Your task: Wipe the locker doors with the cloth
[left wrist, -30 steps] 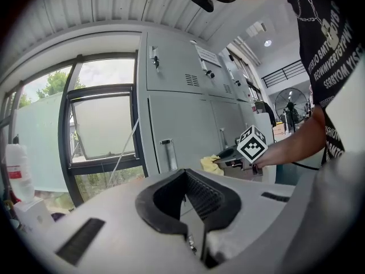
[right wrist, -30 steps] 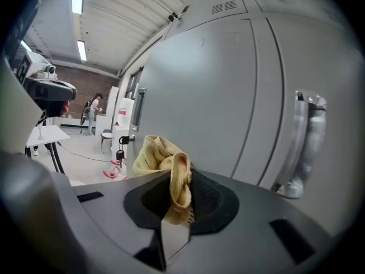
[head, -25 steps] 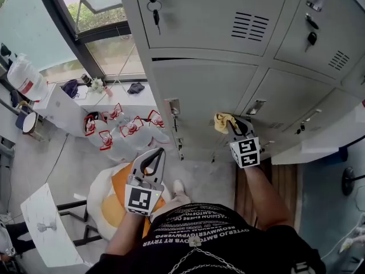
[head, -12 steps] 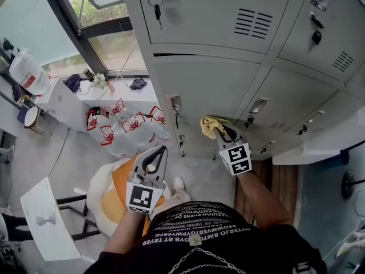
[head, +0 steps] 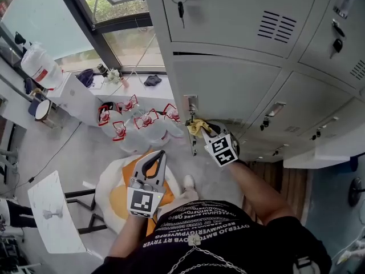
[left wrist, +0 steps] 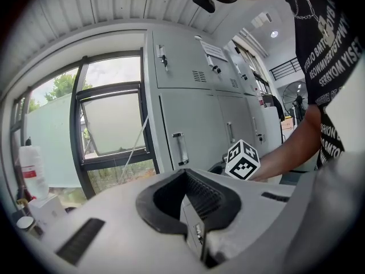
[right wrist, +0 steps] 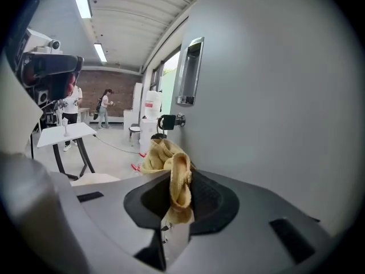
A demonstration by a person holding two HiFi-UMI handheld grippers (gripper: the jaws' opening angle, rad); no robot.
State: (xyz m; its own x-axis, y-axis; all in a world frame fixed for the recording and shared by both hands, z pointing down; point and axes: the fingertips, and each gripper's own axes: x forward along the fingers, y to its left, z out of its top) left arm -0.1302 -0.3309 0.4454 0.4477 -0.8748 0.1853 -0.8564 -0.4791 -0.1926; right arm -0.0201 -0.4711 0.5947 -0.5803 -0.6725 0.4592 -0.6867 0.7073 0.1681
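Right gripper view puts the yellow cloth (right wrist: 171,176) in the middle of the picture. It is bunched into a fold and pinched between the closed right tongs (right wrist: 178,210), with its loose end spilling out past the tips. The grey locker door (right wrist: 274,96) fills the right side, just beside the cloth; I can't tell whether the two are actually touching. The door's metal handle (right wrist: 189,73) sits above the cloth.

From the head view, the cloth (head: 197,126) is at the left edge of the lower door (head: 228,90), right below that handle (head: 190,103), so I judge I'm working this door's handle side. No door shows streaks or damp patches, so I can't say which are already wiped. The upper lockers (head: 228,10) and the doors further right (head: 296,107) look the same as this one, and I would count them as left to do.

The left tongs (left wrist: 191,210) are closed on nothing and held low, well apart from the lockers, above an orange and white stool (head: 117,193).
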